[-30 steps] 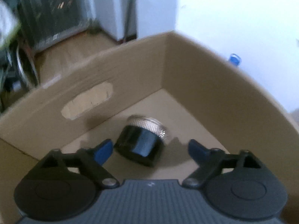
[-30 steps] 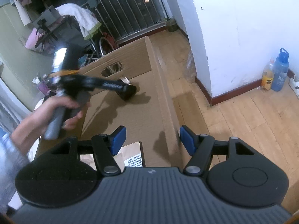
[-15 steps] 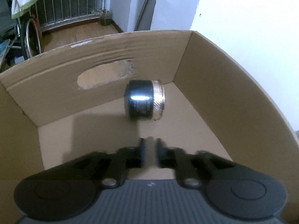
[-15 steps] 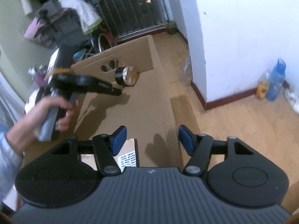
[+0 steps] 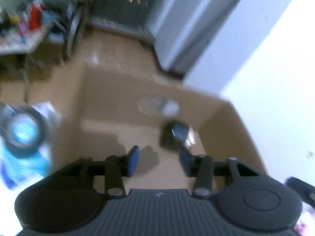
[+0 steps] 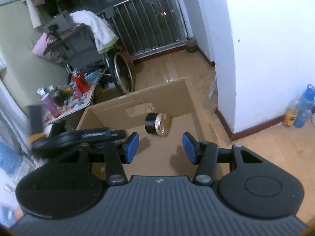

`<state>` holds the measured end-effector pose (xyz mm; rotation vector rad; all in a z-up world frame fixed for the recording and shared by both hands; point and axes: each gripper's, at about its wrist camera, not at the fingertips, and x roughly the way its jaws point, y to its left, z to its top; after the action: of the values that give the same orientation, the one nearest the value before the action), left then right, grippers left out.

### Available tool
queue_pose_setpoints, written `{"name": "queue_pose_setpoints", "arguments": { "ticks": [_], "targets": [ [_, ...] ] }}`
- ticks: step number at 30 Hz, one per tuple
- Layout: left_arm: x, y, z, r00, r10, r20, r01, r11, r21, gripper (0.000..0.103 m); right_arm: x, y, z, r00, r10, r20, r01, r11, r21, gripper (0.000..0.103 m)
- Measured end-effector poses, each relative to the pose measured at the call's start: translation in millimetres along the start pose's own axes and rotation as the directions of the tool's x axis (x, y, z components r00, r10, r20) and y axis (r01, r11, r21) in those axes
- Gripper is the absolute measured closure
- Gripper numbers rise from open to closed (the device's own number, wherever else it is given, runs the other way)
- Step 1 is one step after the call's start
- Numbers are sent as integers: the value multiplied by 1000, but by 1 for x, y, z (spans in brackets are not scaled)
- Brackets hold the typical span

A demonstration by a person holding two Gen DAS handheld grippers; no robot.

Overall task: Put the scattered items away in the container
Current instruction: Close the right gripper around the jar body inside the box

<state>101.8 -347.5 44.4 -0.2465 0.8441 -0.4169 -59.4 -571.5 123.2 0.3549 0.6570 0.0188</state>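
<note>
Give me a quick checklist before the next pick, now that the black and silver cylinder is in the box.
1. Cylinder in the box, on its side near the far wall: ok.
2. Left tool open and empty: ok.
3. Right tool open and empty: ok.
4. Left tool clear of the cylinder: ok, it sits nearer than the cylinder.
5. Next item found: cannot tell; left view is blurred, only a blue round thing shows outside the box.
6. Cylinder at rest: cannot tell.

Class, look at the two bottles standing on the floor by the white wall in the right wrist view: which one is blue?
The taller bottle, the one with a loop handle on its cap and farther right. The shorter bottle beside it on the left is orange-yellow.
</note>
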Motion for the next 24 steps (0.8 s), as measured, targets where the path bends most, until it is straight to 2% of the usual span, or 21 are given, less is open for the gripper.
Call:
{"name": "queue_pose_setpoints", "arguments": {
  "ticks": [1, 2, 3, 7, 11, 13, 17, 18, 20, 24],
  "targets": [
    [-10, -3, 1, 999, 28, 45, -29, 999, 24, 57, 11, 3, 4, 1000, -4, -14, 4, 1000, 6, 54],
    [-15, -5, 3, 997, 33, 65, -36, 998, 42, 51, 24, 5, 8, 1000, -12, -28, 12, 1000, 13, 54],
    [-20, -4, 6, 997, 24, 73, -27, 999, 39, 50, 38, 7, 11, 999, -22, -41, 23, 999, 26, 54],
    [-29, 15, 14, 996, -51, 75, 56, 996, -68, 50, 88, 19, 11, 995, -12, -102, 14, 1000, 19, 54],
    [-36, 21, 5, 992, -59, 115, 69, 994, -89, 52, 128, 26, 7, 995, 21, -94, -18, 999, 36, 50],
    [-34, 25, 3, 988, -74, 134, 88, 991, -100, 52, 146, 27, 4, 994, 14, -110, -8, 998, 59, 48],
    [-30, 31, 0, 988, -63, 139, 80, 990, -118, 52, 181, 26, 1, 993, -31, -113, 47, 989, 139, 47],
    [-24, 33, 2, 988, -67, 136, 83, 990, -117, 51, 185, 25, -1, 994, -38, -106, 54, 987, 152, 49],
    [-21, 32, 3, 989, -59, 133, 73, 992, -105, 51, 193, 25, -2, 994, -67, -91, 80, 986, 146, 64],
    [-19, 27, 3, 991, -48, 127, 59, 995, -85, 49, 197, 22, -3, 994, -66, -87, 77, 988, 131, 64]
  ]
}}
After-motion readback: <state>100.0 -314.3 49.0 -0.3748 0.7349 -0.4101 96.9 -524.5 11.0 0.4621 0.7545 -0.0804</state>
